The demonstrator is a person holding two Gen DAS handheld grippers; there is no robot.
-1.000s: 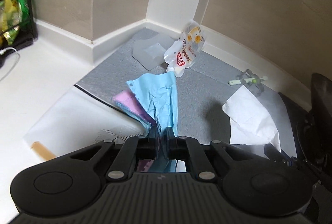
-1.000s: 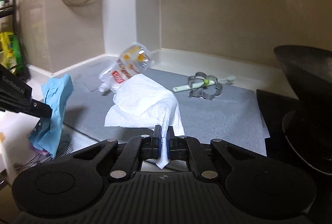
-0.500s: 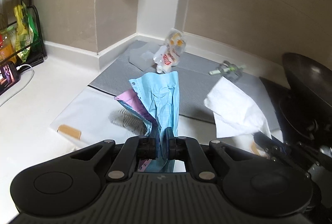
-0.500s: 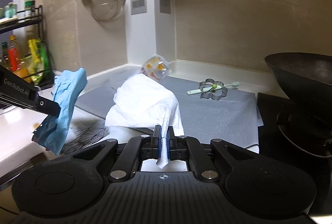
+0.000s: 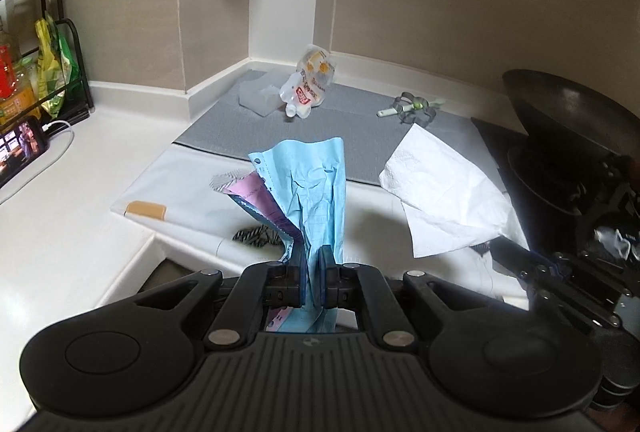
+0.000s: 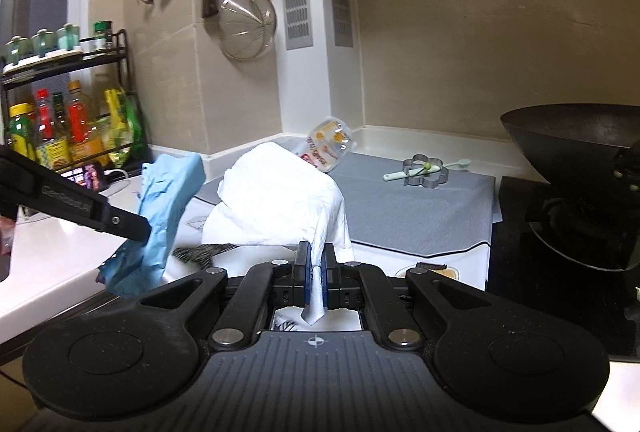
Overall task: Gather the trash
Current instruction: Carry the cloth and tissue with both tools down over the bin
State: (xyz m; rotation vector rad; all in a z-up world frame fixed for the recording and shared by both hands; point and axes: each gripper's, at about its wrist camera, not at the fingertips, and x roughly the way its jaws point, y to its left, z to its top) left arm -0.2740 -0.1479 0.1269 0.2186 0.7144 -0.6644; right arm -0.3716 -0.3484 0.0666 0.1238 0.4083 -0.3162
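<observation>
My left gripper [image 5: 313, 259] is shut on a crumpled blue paper with a pink sheet behind it [image 5: 316, 188], held up above the counter's front edge. It also shows at the left of the right wrist view [image 6: 168, 200]. My right gripper [image 6: 316, 256] is shut on a white paper napkin [image 6: 276, 204], held in the air; the napkin shows in the left wrist view [image 5: 444, 192]. A clear plastic pouch with red and yellow print [image 5: 310, 80] lies on the grey mat [image 5: 352, 136] near the back corner.
A black wok [image 6: 580, 168] stands on the stove at right. A metal flower-shaped ring with a small spatula [image 6: 426, 172] lies on the mat. A white cutting board [image 5: 176, 192] lies on the counter. A bottle rack [image 6: 60, 120] and a phone [image 5: 20, 148] are at left.
Both grippers have lifted and pulled back from the mat toward the counter's front edge, each carrying its paper. The pouch now looks farther away.
</observation>
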